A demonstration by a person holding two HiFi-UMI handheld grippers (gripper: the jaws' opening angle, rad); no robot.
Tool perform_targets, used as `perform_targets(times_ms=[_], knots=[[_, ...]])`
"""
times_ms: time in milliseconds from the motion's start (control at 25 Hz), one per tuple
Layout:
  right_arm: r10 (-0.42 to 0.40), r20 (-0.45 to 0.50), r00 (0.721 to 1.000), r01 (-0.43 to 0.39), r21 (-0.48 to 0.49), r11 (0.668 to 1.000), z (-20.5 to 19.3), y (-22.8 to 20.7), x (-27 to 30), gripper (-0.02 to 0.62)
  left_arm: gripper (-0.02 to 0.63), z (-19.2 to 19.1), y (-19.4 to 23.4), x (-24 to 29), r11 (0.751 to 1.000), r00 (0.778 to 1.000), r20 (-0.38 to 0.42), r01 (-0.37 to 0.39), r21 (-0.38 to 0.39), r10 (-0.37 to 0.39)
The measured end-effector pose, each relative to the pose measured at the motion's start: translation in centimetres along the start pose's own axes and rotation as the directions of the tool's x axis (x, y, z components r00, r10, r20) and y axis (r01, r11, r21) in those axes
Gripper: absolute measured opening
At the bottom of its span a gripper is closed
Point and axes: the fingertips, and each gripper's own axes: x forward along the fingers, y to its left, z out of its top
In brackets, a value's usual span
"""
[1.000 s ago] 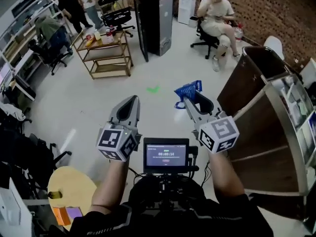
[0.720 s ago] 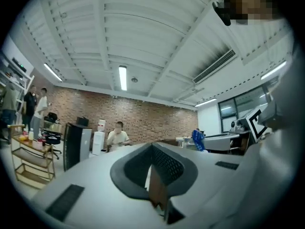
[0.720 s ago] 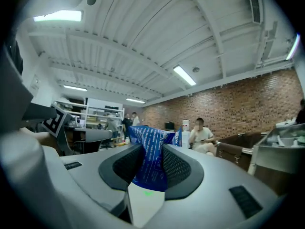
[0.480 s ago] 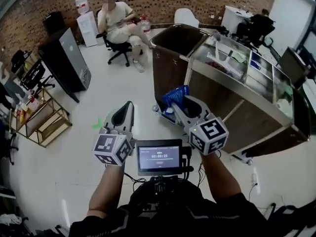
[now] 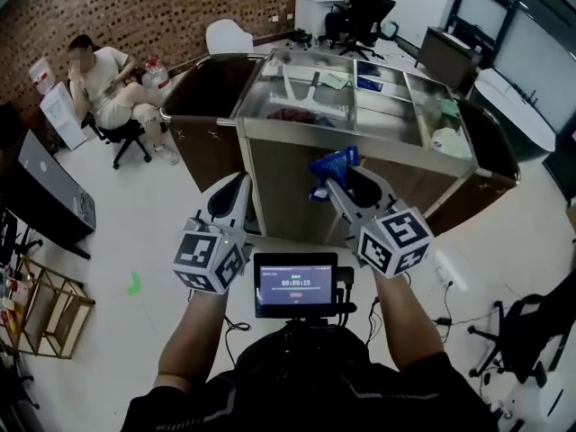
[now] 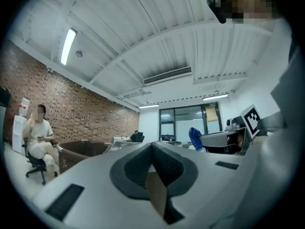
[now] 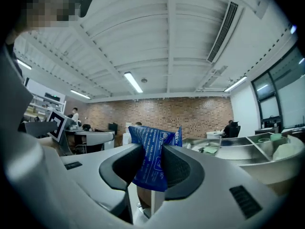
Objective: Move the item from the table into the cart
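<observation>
Right gripper (image 7: 152, 152) is clamped on a crinkly blue plastic packet (image 7: 153, 136), left gripper (image 6: 151, 146) pinched shut with nothing in it, both facing the steel-topped brown cart (image 5: 284, 180).

I'm looking into an open-plan office of the converted-loft sort. A bare brick wall (image 5: 180, 7) runs along the far side. The white ribbed ceiling (image 7: 167, 42) carries strip lights (image 6: 68, 46) and a long air vent (image 6: 167, 75), and glass-walled rooms (image 6: 188, 123) close off one end. A seated person (image 5: 99, 75) occupies a black swivel chair (image 5: 126, 138) beside a water cooler (image 5: 58, 113), and someone else sits at a white desk (image 5: 310, 5) against the brick. Another swivel chair (image 5: 522, 340) stands on the pale polished floor (image 5: 162, 214) near a trailing cable (image 5: 450, 304). The steel-topped cart (image 5: 288, 178), with its open compartments, stands in the middle of the floor.
</observation>
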Motion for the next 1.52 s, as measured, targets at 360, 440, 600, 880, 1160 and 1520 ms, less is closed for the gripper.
perform_targets(times_ms=[360,440,600,880,1160,1520], knots=[[-0.161,0.017,0.987,0.162,-0.045,0.986,2.4,-19.0,-3.9,0.123,0.0,1.3,-9.2,18.7,0.984,0.984,0.027,0.175,0.015,-0.176],[-0.18,0.019,0.983,0.181,-0.044,0.982,2.8,-21.7,-3.9,0.123,0.0,1.5,-10.1,21.4,0.98,0.98,0.016,0.197,0.029,-0.197],[-0.206,0.008,0.978,0.206,-0.044,0.977,3.5,-27.3,-2.2,0.123,0.0,1.6,-10.7,28.0,0.964,0.964,-0.021,0.265,-0.014,-0.265],[-0.258,-0.057,0.965,0.25,-0.11,0.962,5.0,-38.3,6.4,0.123,0.0,4.3,-8.0,41.7,0.917,0.925,-0.002,0.378,-0.127,-0.381],[-0.326,-0.073,0.943,0.313,-0.143,0.939,8.7,-45.9,12.7,0.123,0.0,6.5,-4.5,50.1,0.901,0.901,-0.034,0.43,-0.063,-0.433],[-0.296,-0.219,0.93,0.275,-0.121,0.954,10.1,-56.5,21.2,0.123,0.0,7.4,-0.2,62.2,0.936,0.927,-0.128,0.347,-0.058,-0.352]])
